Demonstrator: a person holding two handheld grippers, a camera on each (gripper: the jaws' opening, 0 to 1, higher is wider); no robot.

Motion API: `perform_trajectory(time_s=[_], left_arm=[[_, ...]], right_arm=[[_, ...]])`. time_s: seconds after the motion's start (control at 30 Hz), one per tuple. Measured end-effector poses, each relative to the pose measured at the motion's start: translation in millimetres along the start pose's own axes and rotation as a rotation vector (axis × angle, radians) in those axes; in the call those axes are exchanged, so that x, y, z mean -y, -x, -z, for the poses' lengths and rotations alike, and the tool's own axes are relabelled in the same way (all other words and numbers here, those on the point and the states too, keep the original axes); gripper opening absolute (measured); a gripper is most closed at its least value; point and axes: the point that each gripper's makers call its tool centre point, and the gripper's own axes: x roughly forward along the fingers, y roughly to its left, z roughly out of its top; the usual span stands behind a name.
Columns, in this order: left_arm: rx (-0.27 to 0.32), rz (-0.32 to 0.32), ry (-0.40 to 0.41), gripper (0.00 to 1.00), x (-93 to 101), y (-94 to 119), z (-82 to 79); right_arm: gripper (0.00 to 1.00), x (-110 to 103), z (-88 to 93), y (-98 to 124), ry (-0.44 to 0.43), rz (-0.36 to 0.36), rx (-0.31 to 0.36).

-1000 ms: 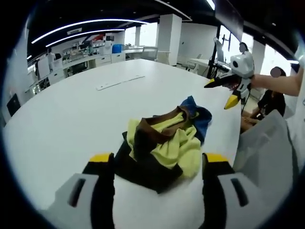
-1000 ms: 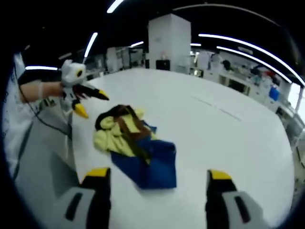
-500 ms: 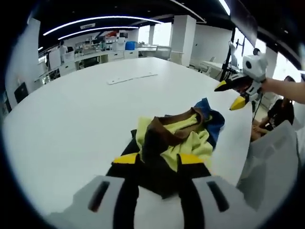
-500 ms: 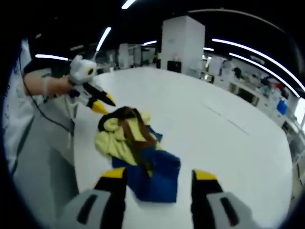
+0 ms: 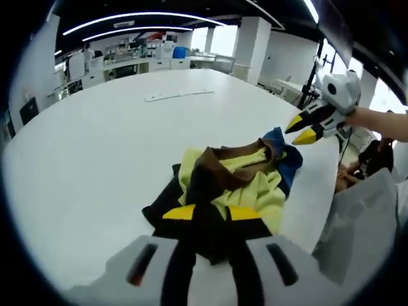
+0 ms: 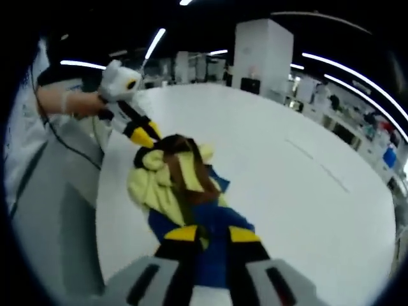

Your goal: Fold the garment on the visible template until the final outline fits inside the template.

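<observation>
Left gripper (image 5: 215, 213) nearly closed on garment (image 5: 236, 185); right gripper (image 6: 213, 234) likewise at its blue end, tabletop (image 5: 95, 146) strips (image 5: 178, 95) at 11 o'clock.

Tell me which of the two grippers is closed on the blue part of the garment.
The right gripper: its yellow-tipped jaws pinch the garment's blue part. The left gripper instead grips the dark end.

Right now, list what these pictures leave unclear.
- The template: none can be made out on the table in either view.
- Garment type: crumpled in a heap, its shape hidden.
- Left gripper, right gripper: jaws nearly closed at the cloth; whether they pinch it is uncertain.
</observation>
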Motion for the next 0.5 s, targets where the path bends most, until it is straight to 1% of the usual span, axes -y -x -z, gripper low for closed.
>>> perform_trajectory(time_s=[0.1, 0.3, 0.4, 0.43, 0.5], left_arm=[[-0.006, 0.000, -0.001, 0.14, 2.3, -2, 0.3], [-0.014, -0.016, 0.004, 0.14, 0.0, -4, 2.8], [-0.018, -0.033, 0.001, 0.14, -3.7, -5, 4.3], [-0.017, -0.035, 0.013, 0.13, -4.0, -5, 4.4], [-0.018, -0.032, 0.028, 0.06, -3.8, -5, 5.1]], right_arm=[[0.11, -2, 1.3, -6, 0.015, -0.006, -0.012], [0.03, 0, -2.3, -14, 0.041, 0.001, 0.007], [0.00, 1, -0.4, -21, 0.025, 0.001, 0.004], [0.00, 1, 0.5, -22, 0.028, 0.007, 0.004], [0.00, 1, -0.1, -21, 0.019, 0.013, 0.010]])
